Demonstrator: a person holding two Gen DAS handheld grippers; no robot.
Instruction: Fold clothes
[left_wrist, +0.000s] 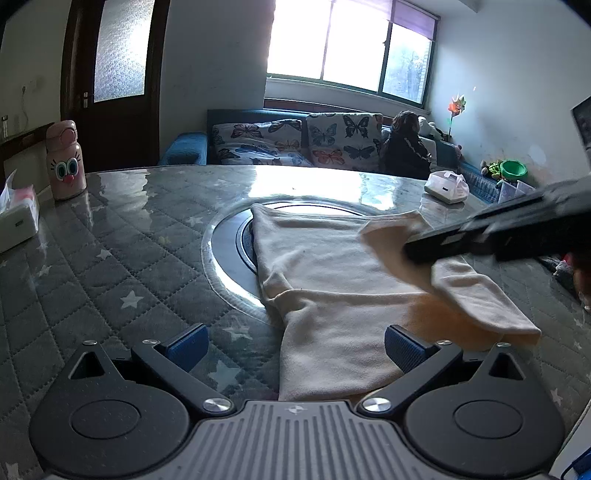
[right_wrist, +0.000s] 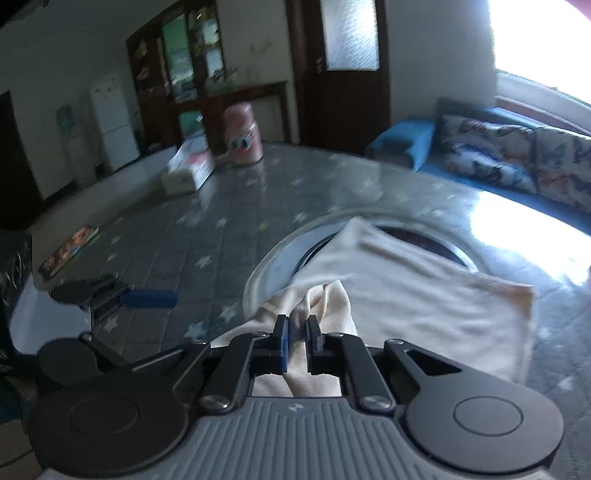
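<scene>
A cream garment (left_wrist: 328, 266) lies on the quilted grey star-patterned table (left_wrist: 122, 258), partly over the round glass turntable (left_wrist: 225, 243). My left gripper (left_wrist: 295, 349) is open, its blue pads apart, low over the garment's near end with nothing between them. In the left wrist view my right gripper (left_wrist: 413, 253) reaches in from the right, holding a lifted part of the cloth. In the right wrist view my right gripper (right_wrist: 297, 334) is shut on a bunched fold of the cream garment (right_wrist: 424, 295). The open left gripper (right_wrist: 147, 297) shows at the left there.
A pink cartoon-face bottle (left_wrist: 66, 160) and a white tissue box (left_wrist: 14, 218) stand at the table's far left. A white bag (left_wrist: 447, 186) sits at the far right. A booklet (right_wrist: 70, 251) lies near the table's left edge. A person (left_wrist: 404, 147) sits on the butterfly-patterned sofa (left_wrist: 295, 142).
</scene>
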